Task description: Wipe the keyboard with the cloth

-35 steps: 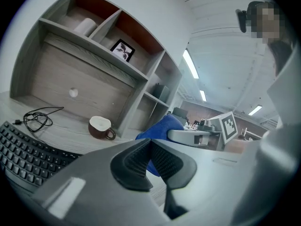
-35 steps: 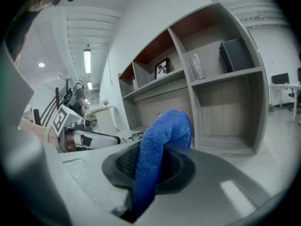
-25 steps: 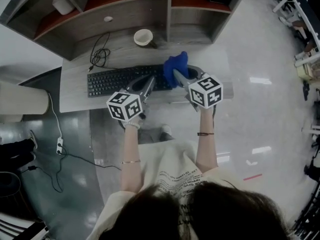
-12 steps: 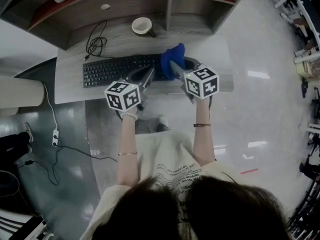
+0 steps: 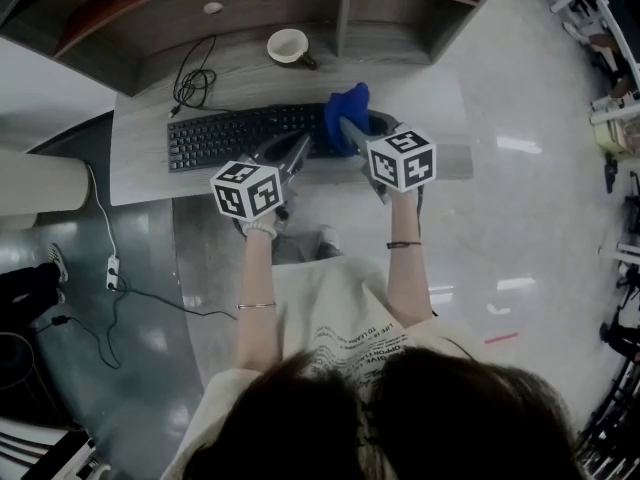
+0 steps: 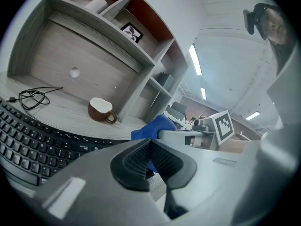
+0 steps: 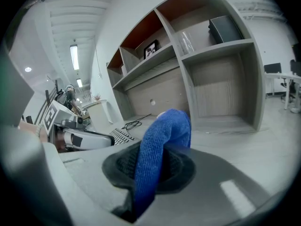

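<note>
A black keyboard [image 5: 240, 136] lies across the grey desk [image 5: 140, 183], its right end under the blue cloth [image 5: 346, 116]. My right gripper [image 5: 347, 128] is shut on the blue cloth [image 7: 160, 149], which stands up between its pads and hangs over the keyboard's right end. My left gripper [image 5: 300, 150] sits at the keyboard's front edge, just left of the cloth, shut with its black pads [image 6: 141, 161] pressed together and nothing between them. In the left gripper view the keyboard [image 6: 28, 135] runs off to the left and the cloth [image 6: 155, 128] shows just beyond the pads.
A brown cup [image 5: 288, 46] with a white inside stands behind the keyboard. A coiled black cable [image 5: 192, 83] lies at the back left of the desk. Shelving compartments [image 5: 340, 8] rise along the desk's far edge. A white cable and power strip [image 5: 110, 268] lie on the floor at left.
The view shifted slightly between the earliest frame and now; both grippers and the cloth keep the same place over the keyboard's right end.
</note>
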The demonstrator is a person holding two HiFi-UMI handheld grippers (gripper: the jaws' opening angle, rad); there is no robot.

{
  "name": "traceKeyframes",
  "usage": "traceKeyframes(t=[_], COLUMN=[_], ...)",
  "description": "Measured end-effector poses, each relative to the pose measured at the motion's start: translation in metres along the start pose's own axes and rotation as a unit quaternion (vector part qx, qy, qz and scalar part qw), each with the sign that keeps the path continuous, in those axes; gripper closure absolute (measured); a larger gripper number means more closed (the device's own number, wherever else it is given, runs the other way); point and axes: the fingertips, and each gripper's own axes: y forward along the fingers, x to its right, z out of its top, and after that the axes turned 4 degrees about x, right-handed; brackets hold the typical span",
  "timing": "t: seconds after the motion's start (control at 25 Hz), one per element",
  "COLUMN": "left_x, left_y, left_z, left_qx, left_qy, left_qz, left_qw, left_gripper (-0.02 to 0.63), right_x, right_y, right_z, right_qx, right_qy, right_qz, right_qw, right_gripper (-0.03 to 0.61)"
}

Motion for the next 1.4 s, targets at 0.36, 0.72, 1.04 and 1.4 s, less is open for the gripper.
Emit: traceKeyframes(t=[0.36, 0.72, 1.04, 1.4], left_x=[-0.012, -0.027, -0.038, -0.051], left_y=[-0.008, -0.015, -0.023, -0.04], left_z=[0.0, -0.002, -0.003, -0.001], left_qx=[-0.001, -0.006, -0.015, -0.02], left_qy=[-0.01, -0.019, -0.02, -0.022], left_qz=[0.002, 0.0, -0.004, -0.007], left_qw=[1.0, 0.9998, 0.9997, 0.9995], left_gripper=[0.617, 0.617, 0.617, 0.617], right_x=[-0.008, -0.014, -0.02, -0.032], right_y=[0.017, 0.029, 0.039, 0.047], right_z=[-0.009, -0.015, -0.017, -0.017], right_qx=[-0.014, -0.019, -0.021, -0.017], right_qy=[0.013, 0.036, 0.043, 0.055], right_qz=[-0.001, -0.002, -0.013, -0.028], right_qw=[1.0, 0.999, 0.999, 0.998], right_gripper=[0.526, 0.526, 0.526, 0.526])
